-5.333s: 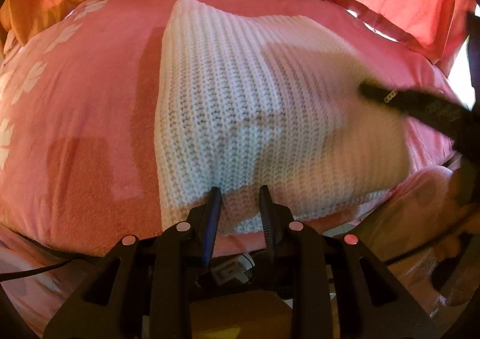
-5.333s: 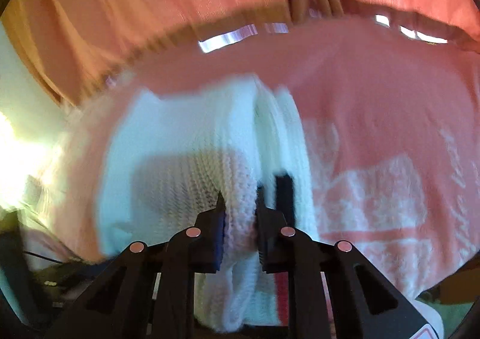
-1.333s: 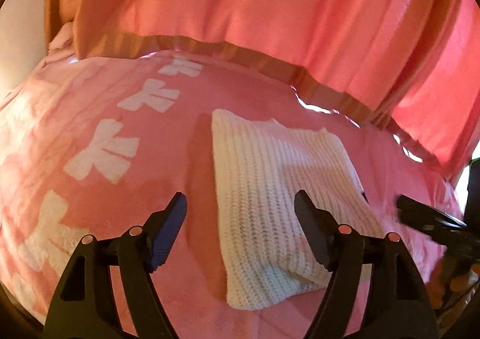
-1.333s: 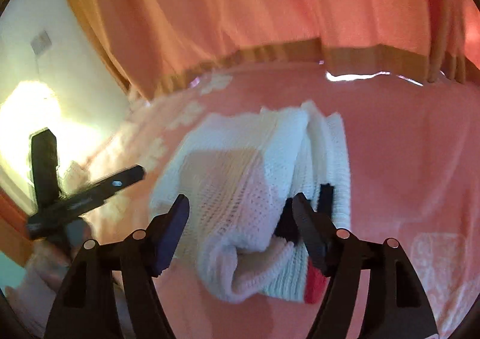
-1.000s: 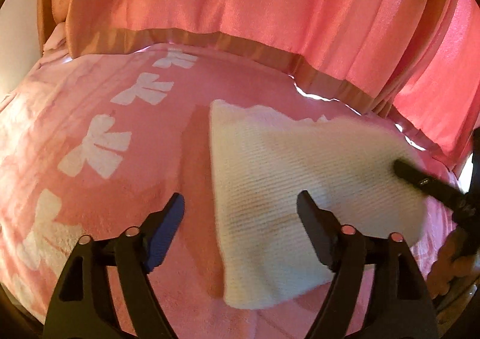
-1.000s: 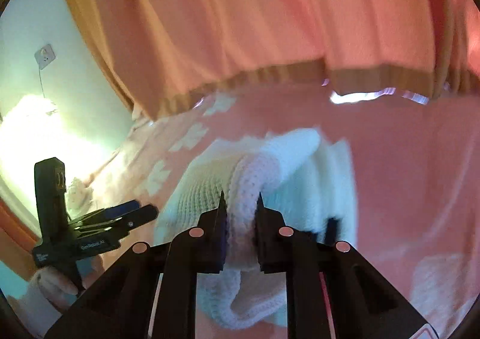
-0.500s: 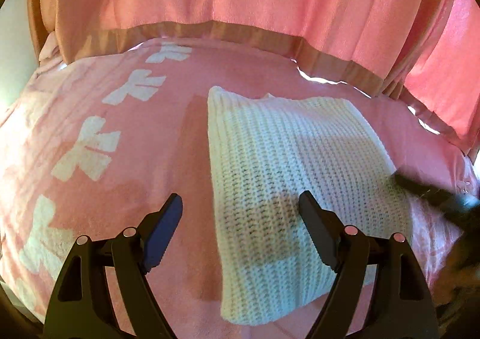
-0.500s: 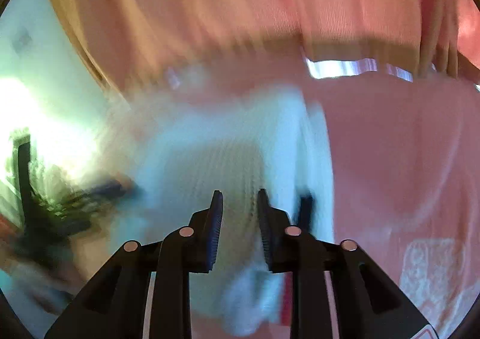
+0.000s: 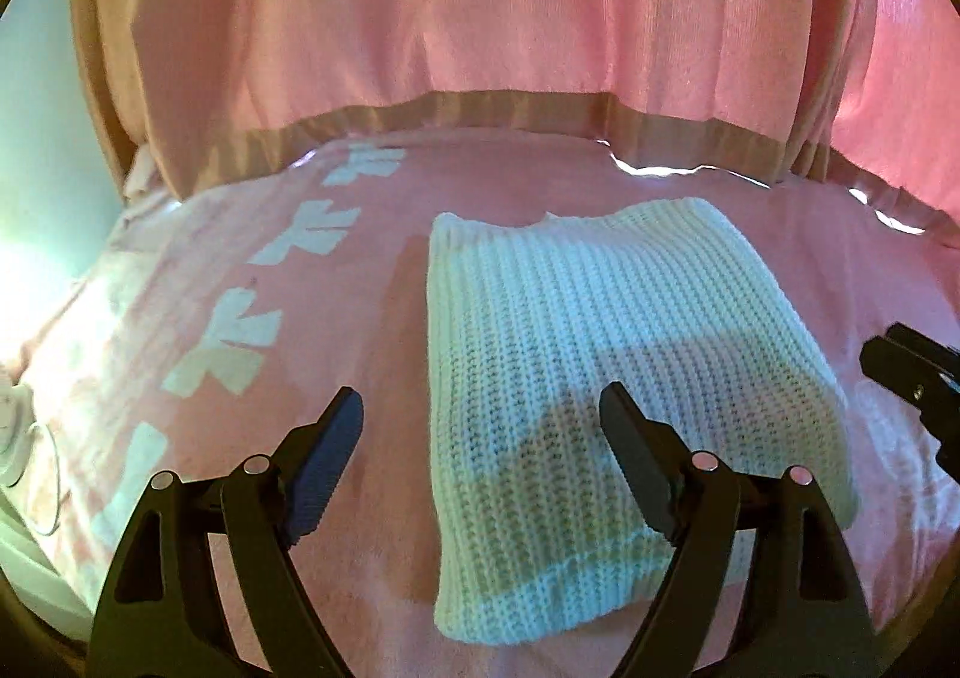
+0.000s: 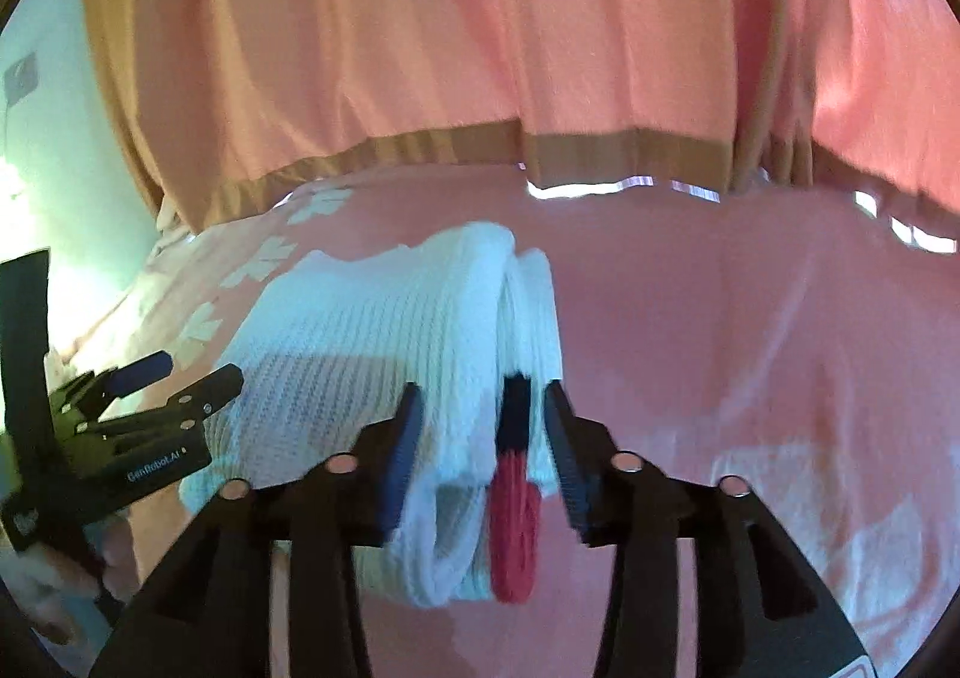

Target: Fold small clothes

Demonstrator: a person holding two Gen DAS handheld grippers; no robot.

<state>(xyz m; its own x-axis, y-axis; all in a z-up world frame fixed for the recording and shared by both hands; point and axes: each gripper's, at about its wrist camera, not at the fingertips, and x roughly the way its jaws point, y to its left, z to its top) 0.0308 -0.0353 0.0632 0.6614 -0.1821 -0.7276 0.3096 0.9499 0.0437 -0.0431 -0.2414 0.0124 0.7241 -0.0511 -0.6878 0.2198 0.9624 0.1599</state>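
Observation:
A white knit sweater (image 9: pixel 606 366) lies folded into a thick rectangle on the pink blanket (image 9: pixel 300 378). It also shows in the right wrist view (image 10: pixel 372 342), with a red and black cuff (image 10: pixel 513 498) at its near edge. My left gripper (image 9: pixel 480 438) is open and empty, held over the sweater's near left part. My right gripper (image 10: pixel 480 426) is open, its fingers on either side of the sweater's near folded edge, gripping nothing. The left gripper also shows in the right wrist view (image 10: pixel 174 384), and the right gripper shows at the right edge of the left wrist view (image 9: pixel 906 372).
A pink curtain with a tan hem (image 9: pixel 480 48) hangs behind the bed. White bow prints (image 9: pixel 234 342) run along the blanket at the left. A white cable and plug (image 9: pixel 18 426) lie at the far left edge. A pale wall (image 10: pixel 42 108) stands at the left.
My right gripper shut on the sweater's edge a second ago and has now opened and let it go. The sweater has settled flat. My left gripper stayed open and drew back slightly.

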